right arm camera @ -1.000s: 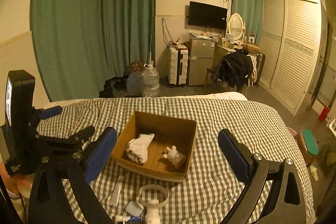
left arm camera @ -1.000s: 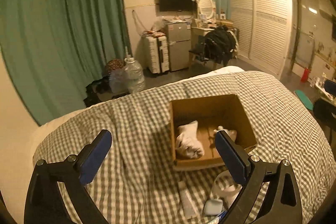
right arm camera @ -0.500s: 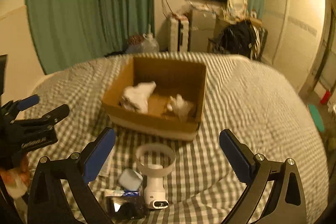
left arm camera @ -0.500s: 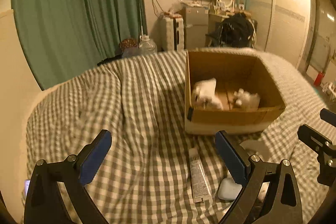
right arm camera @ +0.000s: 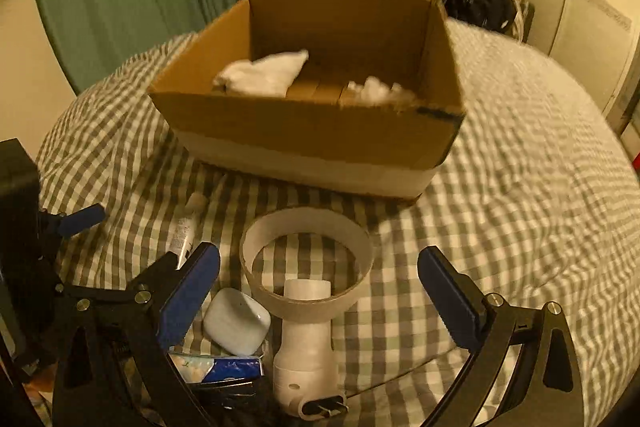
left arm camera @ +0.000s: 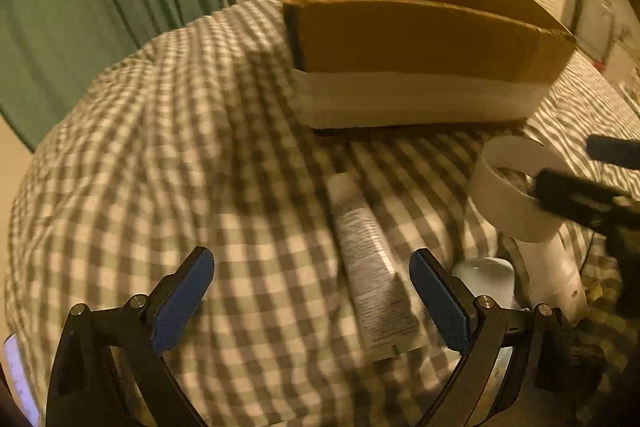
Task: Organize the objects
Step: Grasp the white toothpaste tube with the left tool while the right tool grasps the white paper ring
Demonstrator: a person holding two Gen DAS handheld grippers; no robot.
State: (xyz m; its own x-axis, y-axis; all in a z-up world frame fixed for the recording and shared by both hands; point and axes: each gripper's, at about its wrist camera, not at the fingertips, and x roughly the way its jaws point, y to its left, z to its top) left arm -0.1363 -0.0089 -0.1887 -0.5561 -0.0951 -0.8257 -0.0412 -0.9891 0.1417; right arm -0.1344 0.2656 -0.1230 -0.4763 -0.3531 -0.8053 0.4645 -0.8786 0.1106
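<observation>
Left tongs (left arm camera: pixel 312 297) gape wide over the tube (left arm camera: pixel 370 267), likely lining up a grab; right tongs (right arm camera: pixel 320 291), equally wide, straddle the ring-headed fan (right arm camera: pixel 306 311) before the box (right arm camera: pixel 312 131) on the bed (right arm camera: pixel 520 167).

Bed (right arm camera: pixel 520 155) under me, green-and-white checked cover, rumpled. Directly on it: open cardboard box (right arm camera: pixel 312 131), farthest off. Nearer, a white ring-headed handheld fan (right arm camera: pixel 306 311) lying flat. Just beside it, a white earbud case (right arm camera: pixel 237 321). A white tube (left arm camera: pixel 370 275) lies lengthwise, cap toward the box. A blue-and-white packet (right arm camera: pixel 216 367) at the near edge.
</observation>
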